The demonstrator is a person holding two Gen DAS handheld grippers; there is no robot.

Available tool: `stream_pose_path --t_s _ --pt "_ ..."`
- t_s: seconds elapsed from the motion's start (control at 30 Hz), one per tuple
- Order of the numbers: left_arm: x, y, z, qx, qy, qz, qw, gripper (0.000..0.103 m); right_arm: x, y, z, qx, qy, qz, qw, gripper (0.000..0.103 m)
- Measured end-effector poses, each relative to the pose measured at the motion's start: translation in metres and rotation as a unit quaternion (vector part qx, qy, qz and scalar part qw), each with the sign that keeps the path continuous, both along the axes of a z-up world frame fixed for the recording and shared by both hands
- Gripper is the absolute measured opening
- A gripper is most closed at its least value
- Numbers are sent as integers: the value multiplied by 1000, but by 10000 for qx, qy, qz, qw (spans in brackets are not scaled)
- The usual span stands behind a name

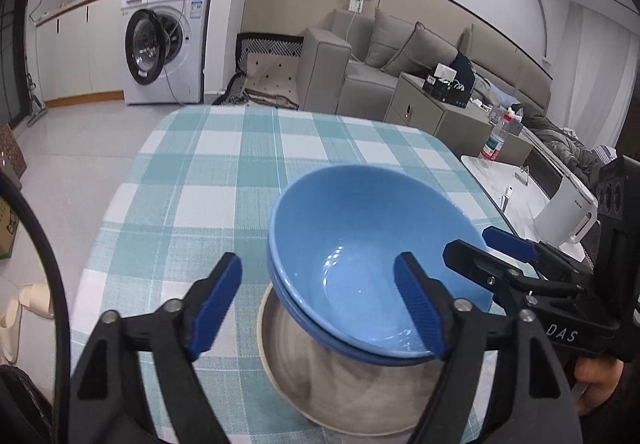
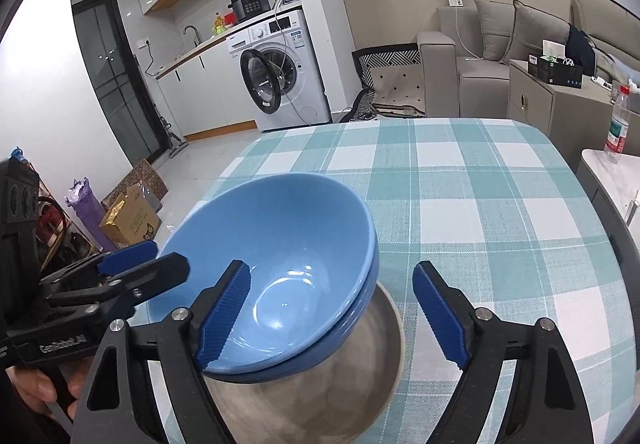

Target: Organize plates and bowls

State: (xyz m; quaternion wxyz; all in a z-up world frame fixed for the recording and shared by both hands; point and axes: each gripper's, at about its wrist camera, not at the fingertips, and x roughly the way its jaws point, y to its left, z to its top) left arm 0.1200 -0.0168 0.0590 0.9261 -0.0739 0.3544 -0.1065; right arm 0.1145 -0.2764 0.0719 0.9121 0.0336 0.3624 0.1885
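Two blue bowls [image 1: 360,228] [image 2: 280,228] sit nested and tilted on a grey plate [image 1: 262,328] [image 2: 394,324] on the checked tablecloth. My left gripper [image 1: 318,308] stands open astride the stack's left rim, one finger inside the top bowl and the other outside over the cloth. Neither pad presses on the rim. My right gripper [image 2: 332,316] is open in the same way over the right rim, its left finger inside the bowl. Each gripper also shows in the other's view: the right gripper [image 1: 486,248] and the left gripper [image 2: 140,264].
The teal and white checked table [image 1: 208,171] [image 2: 480,183] stretches away beyond the stack. A white side table with a water bottle [image 1: 494,143] [image 2: 618,123] and a white jug [image 1: 568,211] stands to the right. Boxes [image 2: 128,219] lie on the floor at the left.
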Motion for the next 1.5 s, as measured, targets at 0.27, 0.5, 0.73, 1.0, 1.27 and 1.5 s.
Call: stream_pose_path --t_s 0.27,0.5,0.73,1.0,1.27,1.5 --pt "-14 -1 12 294 -389 -85 9988 103 -11 -10 13 54 -366 181 9992 102" --pt "-28 -3 17 665 -731 -171 9950 103 -22 -20 24 398 -721 219 9964 102" --pt "-43 -2 18 875 -1054 -25 9906 103 -37 -27 23 365 -1062 354 9930 102" --pt "-54 2 9 880 -1177 76 9891 103 -53 -35 11 339 -1266 546 9899 102" --pt "-58 9 -8 725 -1180 280 9900 103 -69 -32 -5 135 -1466 801 9859 102" --pt "-63 10 -23 820 -1264 283 9882 103 -79 -32 -17 134 -1508 956 9838 102"
